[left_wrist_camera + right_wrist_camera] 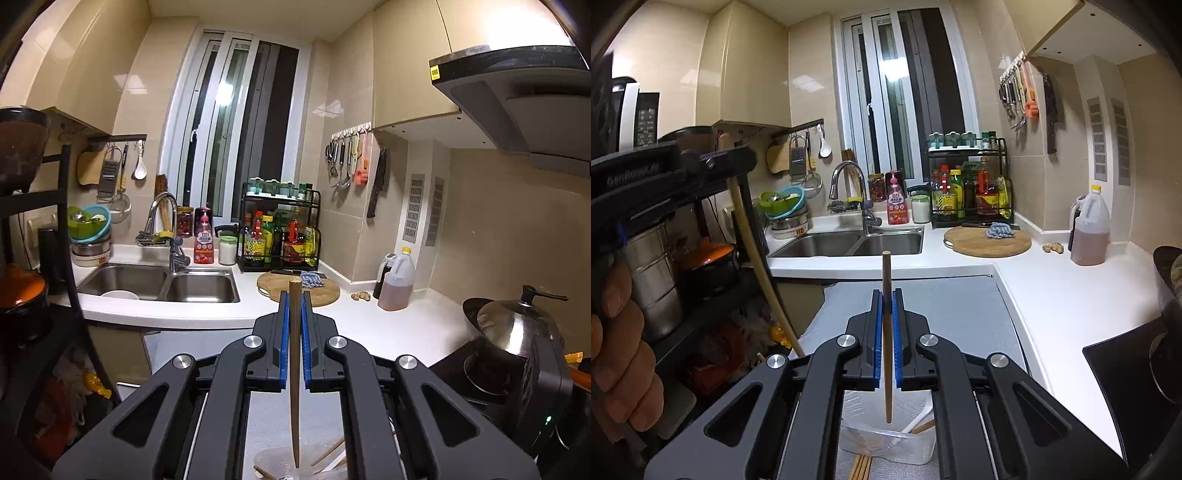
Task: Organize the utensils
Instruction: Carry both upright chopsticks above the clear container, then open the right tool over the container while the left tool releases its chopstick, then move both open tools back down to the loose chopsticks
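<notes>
My left gripper point(294, 295) is shut on a brown wooden chopstick point(294, 369) that stands upright between its blue pads, tip down over a clear plastic container point(273, 459) holding more chopsticks. My right gripper point(886, 293) is shut on another wooden chopstick point(887, 332), also upright, its tip hanging over the clear plastic container point(886, 443), which holds a white utensil and chopsticks. Loose chopsticks point(862, 467) lie in front of that container. The left gripper and its chopstick point(761, 266) show at the left of the right wrist view, held by a hand.
A double sink point(849, 242) and faucet are at the back. A round cutting board point(988, 242) with a blue cloth, an oil jug point(1089, 229) and a condiment rack point(967, 192) stand on the white counter. A wok with lid point(517, 325) sits at right. A black shelf with pots point(705, 266) stands at left.
</notes>
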